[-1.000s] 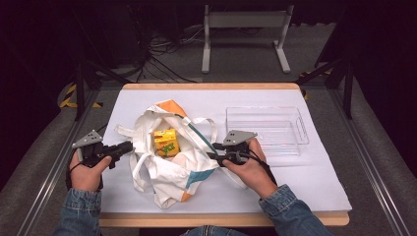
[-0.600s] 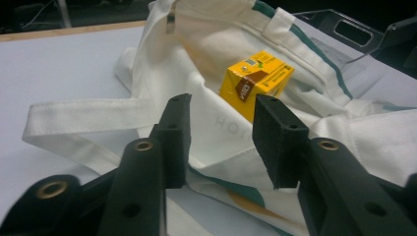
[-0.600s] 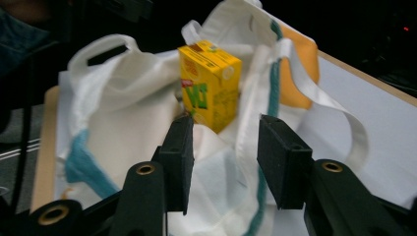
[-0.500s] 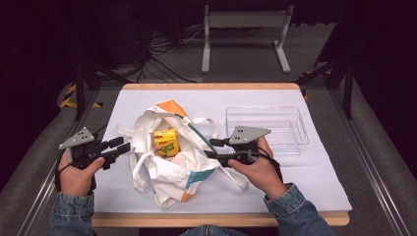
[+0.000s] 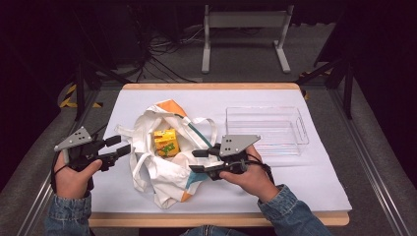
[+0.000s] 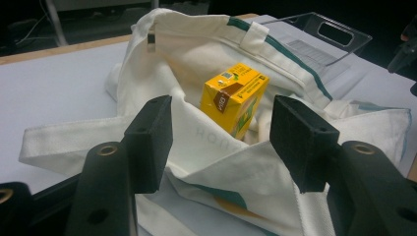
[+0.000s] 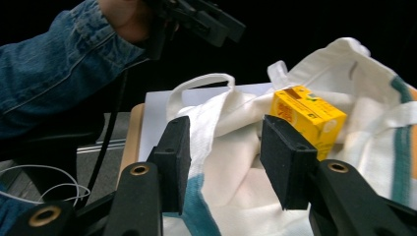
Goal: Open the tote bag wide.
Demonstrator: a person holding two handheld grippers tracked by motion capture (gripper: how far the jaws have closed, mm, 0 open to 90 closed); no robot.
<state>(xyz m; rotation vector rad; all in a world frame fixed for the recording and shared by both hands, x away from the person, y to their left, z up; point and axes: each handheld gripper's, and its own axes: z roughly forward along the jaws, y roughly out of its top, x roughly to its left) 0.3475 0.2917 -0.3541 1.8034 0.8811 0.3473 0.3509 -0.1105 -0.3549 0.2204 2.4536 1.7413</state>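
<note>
A white cloth tote bag [image 5: 169, 169] with teal and orange trim lies open in the middle of the table. A yellow carton [image 5: 165, 142] stands inside it. My left gripper [image 5: 120, 146] hovers at the bag's left edge; its jaws have just been opening and nothing is between them. In the left gripper view the jaws [image 6: 221, 132] frame the carton [image 6: 235, 98] farther off. My right gripper [image 5: 197, 161] is at the bag's right rim, its jaws having just been opening. In the right gripper view bag cloth [image 7: 226, 162] lies between its pads without being pinched. The carton [image 7: 307, 118] sits beyond.
A clear plastic tray [image 5: 300, 132] stands at the right of the white table cover [image 5: 305, 182], also seen as the tray [image 6: 324, 44]. The bag's handles [image 5: 209, 129] trail loose. A denim sleeve [image 7: 59, 64] with the other gripper crosses the right gripper view.
The left gripper's jaws have spread wide and that hand has lifted a little at the bag's left edge. The right gripper has risen slightly, with its jaws a bit wider.
</note>
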